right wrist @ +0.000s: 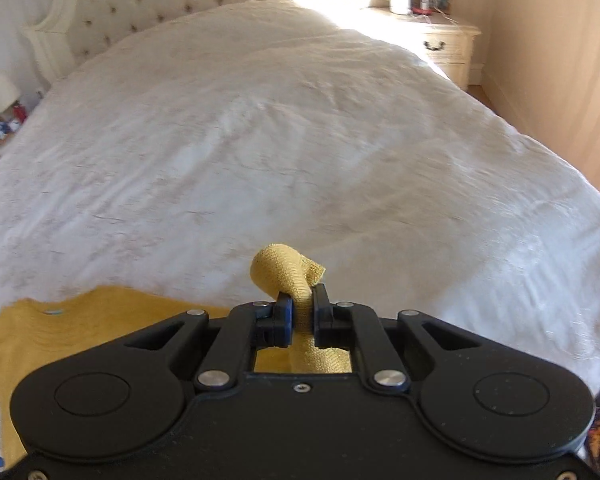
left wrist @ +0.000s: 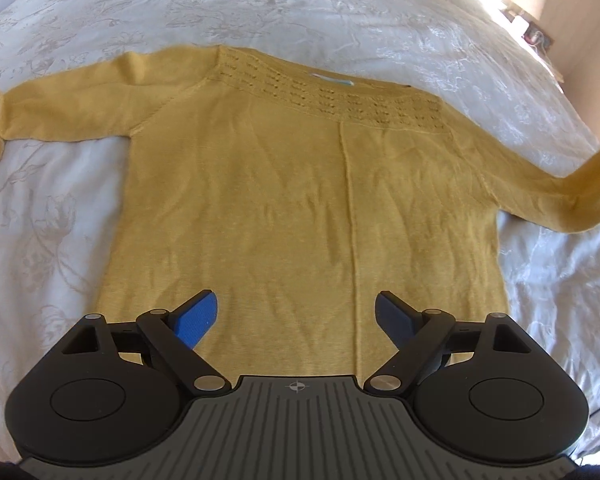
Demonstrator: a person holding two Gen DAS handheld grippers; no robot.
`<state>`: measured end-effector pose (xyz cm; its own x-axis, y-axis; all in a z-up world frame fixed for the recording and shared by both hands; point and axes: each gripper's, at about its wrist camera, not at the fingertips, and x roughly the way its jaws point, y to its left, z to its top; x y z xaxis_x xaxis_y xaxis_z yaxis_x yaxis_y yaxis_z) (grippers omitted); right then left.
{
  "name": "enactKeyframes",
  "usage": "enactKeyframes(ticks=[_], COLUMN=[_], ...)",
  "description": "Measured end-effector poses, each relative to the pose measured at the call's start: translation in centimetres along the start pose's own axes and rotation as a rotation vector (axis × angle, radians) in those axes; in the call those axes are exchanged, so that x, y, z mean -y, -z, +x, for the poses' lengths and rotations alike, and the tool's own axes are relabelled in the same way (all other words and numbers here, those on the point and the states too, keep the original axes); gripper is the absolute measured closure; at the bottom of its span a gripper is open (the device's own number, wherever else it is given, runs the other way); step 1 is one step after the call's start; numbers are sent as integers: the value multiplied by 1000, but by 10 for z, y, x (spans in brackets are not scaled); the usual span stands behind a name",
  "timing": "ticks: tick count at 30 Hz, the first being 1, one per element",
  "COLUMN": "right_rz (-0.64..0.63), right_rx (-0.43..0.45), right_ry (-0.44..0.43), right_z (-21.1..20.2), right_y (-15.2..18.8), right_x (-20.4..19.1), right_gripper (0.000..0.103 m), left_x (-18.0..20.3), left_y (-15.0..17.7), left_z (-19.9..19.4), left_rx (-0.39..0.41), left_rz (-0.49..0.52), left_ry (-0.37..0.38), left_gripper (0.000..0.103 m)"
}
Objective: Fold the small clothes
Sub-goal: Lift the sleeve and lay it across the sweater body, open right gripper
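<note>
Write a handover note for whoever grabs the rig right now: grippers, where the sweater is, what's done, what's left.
Left gripper: open, holding nothing, hovering over the hem of the yellow sweater.
Right gripper: shut on the sleeve end, lifted off the white bedspread.
Sweater lies flat on the bedspread, neckline away from the left camera; the other sleeve is spread out to the side, its cuff bent back.
Done: sweater laid out, one sleeve picked up. No fold made yet.
Left: probably bring the held sleeve across the body, fold the other sleeve in, then fold the body.
</note>
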<state>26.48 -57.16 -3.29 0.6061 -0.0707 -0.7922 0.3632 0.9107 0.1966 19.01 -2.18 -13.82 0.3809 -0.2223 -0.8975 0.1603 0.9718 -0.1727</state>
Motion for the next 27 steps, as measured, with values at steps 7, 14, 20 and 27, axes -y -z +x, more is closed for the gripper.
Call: enactKeyframes(ticks=[7,14,20,27], right_rz=[-8,-29,-69,-153], right_rx=[-24,-124,-165,-176], right_ry=[-287,-394,-400,-321], right_z=[22,78,99,91], right_y=[0,44,93,142], right_x=[-126,-228,-281,-297], right_gripper=[86,82,60,33], left_x=[-49,-94,-128,-148], left_y=[-3,-5,-2,-12], left_z=[-8,-11,-12,-8], left_rx=[10,1,-20,-35], left_rz=[-57,-95,-115,-88], left_ry=[-8,-26,-28,1], left_gripper=[17,17,16,16])
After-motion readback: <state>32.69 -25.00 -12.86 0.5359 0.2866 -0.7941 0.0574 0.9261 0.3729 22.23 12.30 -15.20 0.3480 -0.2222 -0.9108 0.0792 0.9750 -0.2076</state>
